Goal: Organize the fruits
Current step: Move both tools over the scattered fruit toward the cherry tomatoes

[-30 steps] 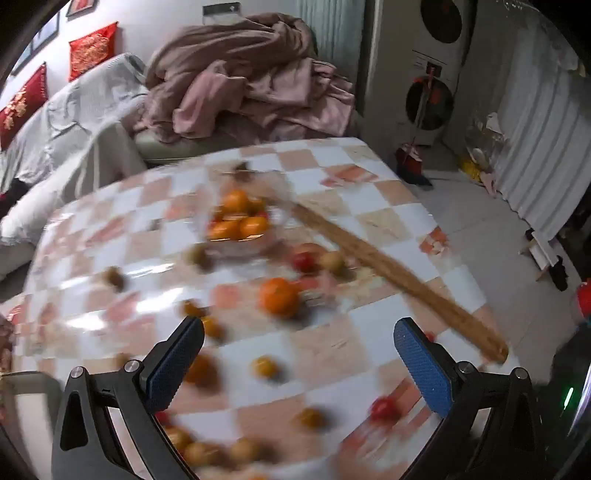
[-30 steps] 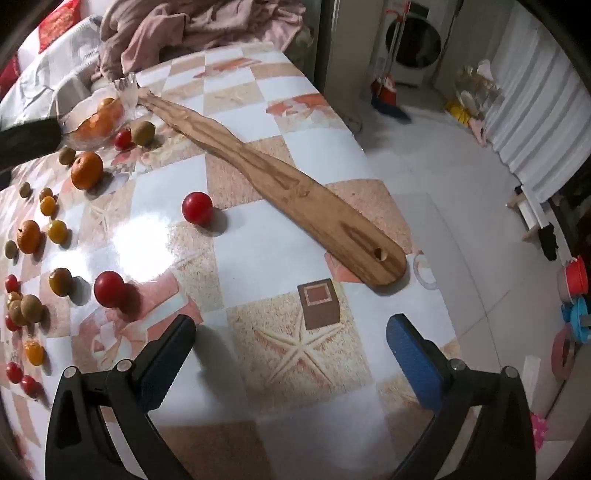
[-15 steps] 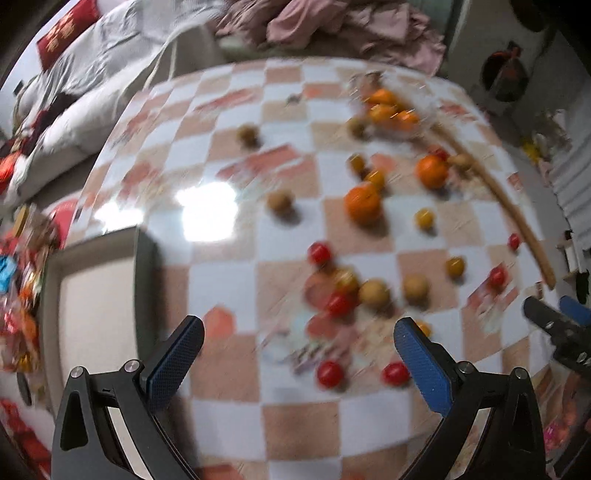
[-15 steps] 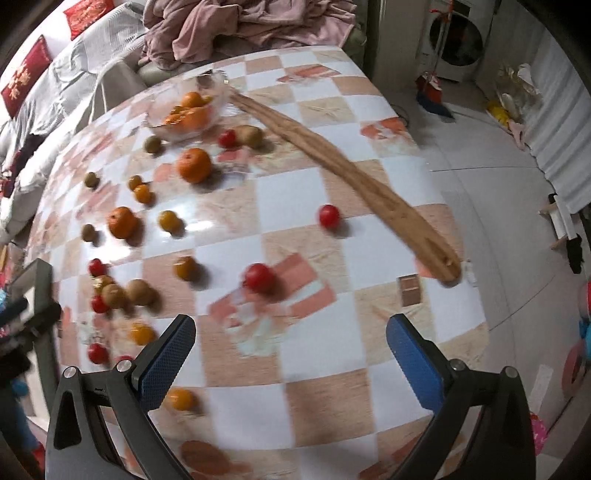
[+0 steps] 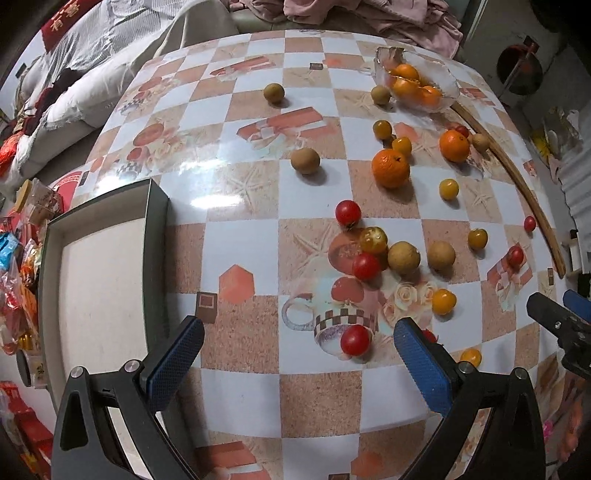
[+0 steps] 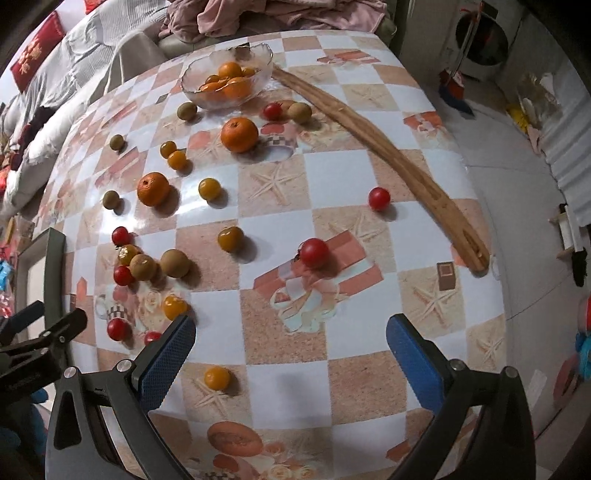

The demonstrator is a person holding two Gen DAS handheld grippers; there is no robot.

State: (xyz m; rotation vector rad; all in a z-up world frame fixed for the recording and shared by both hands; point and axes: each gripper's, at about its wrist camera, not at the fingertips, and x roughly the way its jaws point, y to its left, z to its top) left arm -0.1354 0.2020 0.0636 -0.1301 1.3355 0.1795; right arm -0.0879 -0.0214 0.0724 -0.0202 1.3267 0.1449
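Many small fruits lie loose on the checkered table [image 5: 240, 369]: red cherry tomatoes, yellow ones, brown longans and two oranges. A glass bowl [image 5: 443, 79] at the far side holds several oranges; it also shows in the right wrist view [image 6: 207, 68]. My left gripper [image 5: 297, 356] is open and empty, hovering above the table's near edge, with a red tomato [image 5: 355, 340] between its fingers and beyond them. My right gripper [image 6: 290, 352] is open and empty over bare table; a red tomato [image 6: 314, 252] lies farther ahead.
A dark empty tray [image 5: 153, 221] sits at the table's left edge. A long wooden stick [image 6: 388, 144] lies along the right side. Snack packets [image 5: 22, 258] pile up left of the tray. A sofa with blankets [image 6: 258, 14] stands behind.
Both grippers have pulled back and risen toward the table's near edge. The left view swung left and now shows the tray. Both stayed open.
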